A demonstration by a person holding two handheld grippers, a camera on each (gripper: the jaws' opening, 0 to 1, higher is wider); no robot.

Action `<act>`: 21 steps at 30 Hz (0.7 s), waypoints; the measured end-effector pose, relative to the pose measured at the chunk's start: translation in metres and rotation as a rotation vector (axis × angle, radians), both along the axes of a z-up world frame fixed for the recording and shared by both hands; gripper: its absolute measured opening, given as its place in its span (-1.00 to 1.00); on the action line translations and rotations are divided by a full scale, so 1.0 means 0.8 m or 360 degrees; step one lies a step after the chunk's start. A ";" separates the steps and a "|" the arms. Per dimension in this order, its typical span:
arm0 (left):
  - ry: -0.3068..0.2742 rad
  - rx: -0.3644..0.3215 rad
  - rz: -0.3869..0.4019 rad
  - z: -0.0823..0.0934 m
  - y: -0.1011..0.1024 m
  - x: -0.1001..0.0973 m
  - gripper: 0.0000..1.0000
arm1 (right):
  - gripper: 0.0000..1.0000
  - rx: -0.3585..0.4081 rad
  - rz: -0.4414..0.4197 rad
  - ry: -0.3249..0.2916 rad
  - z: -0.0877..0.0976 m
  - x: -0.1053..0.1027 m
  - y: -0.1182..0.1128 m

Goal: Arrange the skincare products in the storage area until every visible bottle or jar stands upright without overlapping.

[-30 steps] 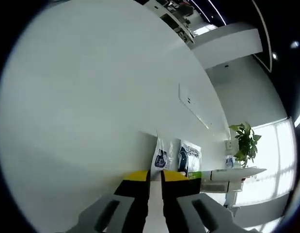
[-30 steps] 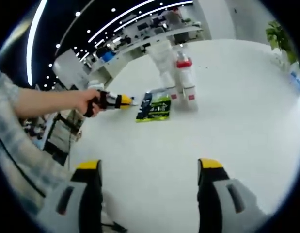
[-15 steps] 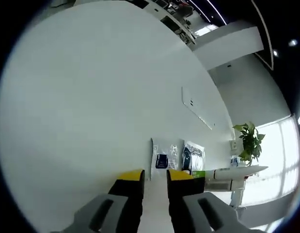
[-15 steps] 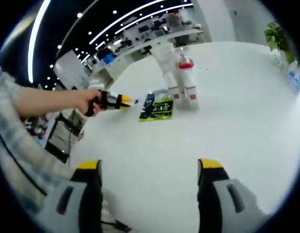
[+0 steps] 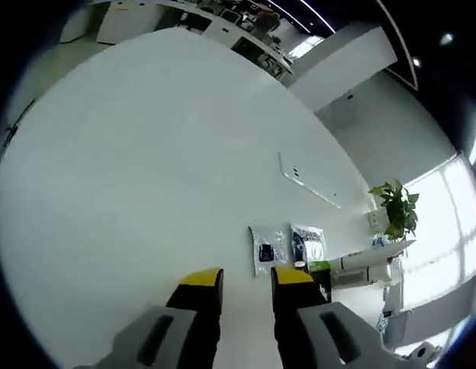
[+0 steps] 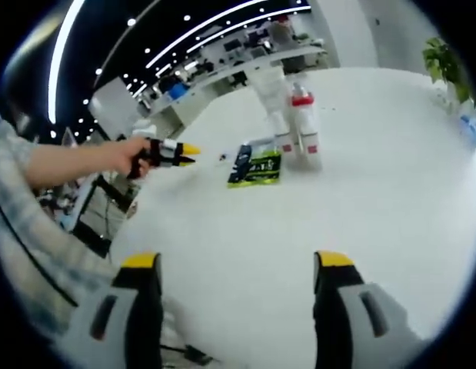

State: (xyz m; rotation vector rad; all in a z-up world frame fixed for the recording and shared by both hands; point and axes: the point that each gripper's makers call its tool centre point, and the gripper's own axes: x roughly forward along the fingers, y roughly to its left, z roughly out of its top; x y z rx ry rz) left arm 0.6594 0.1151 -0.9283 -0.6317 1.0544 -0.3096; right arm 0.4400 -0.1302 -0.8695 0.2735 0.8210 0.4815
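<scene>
Two white bottles stand upright side by side on the white table [image 6: 391, 192]: a tall one [image 6: 272, 96] and one with a red cap [image 6: 304, 127]. Flat in front of them lie a dark blue sachet [image 6: 241, 163] and a green sachet [image 6: 266, 166]. My left gripper [image 6: 188, 149], held by a hand [image 6: 136, 156], hovers left of the sachets, apart from them. In the left gripper view my left gripper [image 5: 247, 280] is open with nothing between its jaws; two clear sachets [image 5: 267, 247] [image 5: 308, 244], a green sachet [image 5: 319, 267] and a white bottle [image 5: 359, 270] lie beyond it. My right gripper [image 6: 238, 261] is wide open over bare table.
A flat white card [image 5: 308, 181] lies farther along the table. A potted plant [image 5: 399, 211] stands near the table's far edge. A person's checked sleeve [image 6: 22, 231] is at the left of the right gripper view. Office desks stand behind the table.
My left gripper's jaws have spread apart and it has drawn back from the sachets' edge, leaving them on the table. The right gripper has stayed put.
</scene>
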 end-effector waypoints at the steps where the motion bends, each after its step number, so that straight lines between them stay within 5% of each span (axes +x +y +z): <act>1: -0.0022 0.0011 -0.0012 0.003 0.003 -0.002 -0.43 | 0.58 0.0005 0.0005 -0.0005 0.000 0.001 0.003; 8: -0.0090 0.0226 -0.0143 0.004 0.044 -0.035 -0.26 | 0.58 0.0025 0.0077 -0.0011 -0.004 -0.002 0.026; 11: -0.0177 0.0407 -0.0217 0.006 0.075 -0.042 -0.19 | 0.58 0.0032 0.0111 0.0001 -0.009 -0.007 0.034; 21: -0.0231 0.0581 -0.0500 -0.003 0.132 -0.076 0.19 | 0.58 0.0024 0.0142 -0.0001 -0.012 -0.006 0.036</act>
